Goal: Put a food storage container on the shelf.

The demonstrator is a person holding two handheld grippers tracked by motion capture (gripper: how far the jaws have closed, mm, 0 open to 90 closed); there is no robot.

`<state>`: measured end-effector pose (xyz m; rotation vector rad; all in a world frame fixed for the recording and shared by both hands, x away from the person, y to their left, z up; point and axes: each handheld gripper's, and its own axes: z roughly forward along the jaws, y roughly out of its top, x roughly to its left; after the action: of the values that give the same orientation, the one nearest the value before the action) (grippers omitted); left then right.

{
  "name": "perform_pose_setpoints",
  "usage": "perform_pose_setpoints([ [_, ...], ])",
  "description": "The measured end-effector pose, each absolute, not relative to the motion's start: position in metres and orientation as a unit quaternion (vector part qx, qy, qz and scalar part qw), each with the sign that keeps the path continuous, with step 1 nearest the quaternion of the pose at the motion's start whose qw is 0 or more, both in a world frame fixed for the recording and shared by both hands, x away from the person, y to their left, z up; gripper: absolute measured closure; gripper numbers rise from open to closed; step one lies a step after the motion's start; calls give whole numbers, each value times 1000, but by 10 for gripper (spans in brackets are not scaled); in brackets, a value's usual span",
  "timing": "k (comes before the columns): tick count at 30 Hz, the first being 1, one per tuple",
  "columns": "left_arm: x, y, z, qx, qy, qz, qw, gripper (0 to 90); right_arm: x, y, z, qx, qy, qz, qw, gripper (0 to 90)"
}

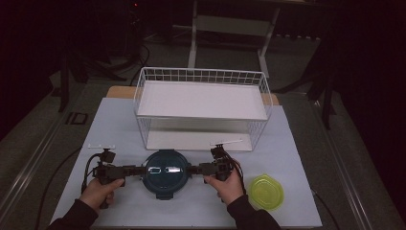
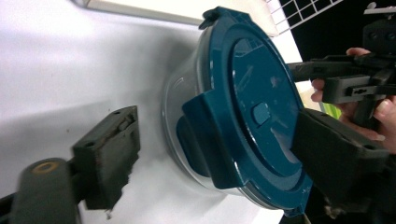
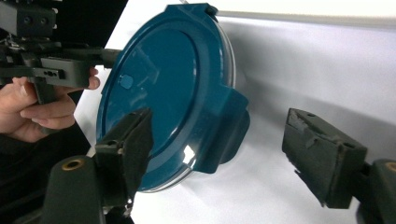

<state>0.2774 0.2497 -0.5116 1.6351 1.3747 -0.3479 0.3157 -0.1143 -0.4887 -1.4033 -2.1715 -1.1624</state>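
Note:
A round clear container with a dark blue lid (image 1: 165, 173) sits on the white table near the front edge. My left gripper (image 1: 139, 169) reaches it from the left and my right gripper (image 1: 194, 168) from the right. In the left gripper view the open left gripper (image 2: 219, 140) straddles the lid's blue side latch (image 2: 210, 135): one jaw lies over the lid top, the other stands off beside the container wall. The right gripper (image 3: 224, 135) is open the same way around the opposite latch (image 3: 226, 126). Each hand holds its gripper level.
A white wire basket (image 1: 201, 76) with a white shelf stands behind the container. A yellow-green round lid (image 1: 267, 190) lies at the front right. A small white strip (image 1: 101, 145) lies at the left. The surroundings are dark floor with table legs behind.

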Motion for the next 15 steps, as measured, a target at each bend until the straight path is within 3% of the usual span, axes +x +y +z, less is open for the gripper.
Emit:
perform_pose_setpoints([
  [7,280,253,-515,654,575,-165,462,391,321,-115,-497,-506,-741,-399,191,316],
  [15,284,253,-522,644,579,-201,458,496,326,-118,-504,-518,-731,-390,213,381],
])
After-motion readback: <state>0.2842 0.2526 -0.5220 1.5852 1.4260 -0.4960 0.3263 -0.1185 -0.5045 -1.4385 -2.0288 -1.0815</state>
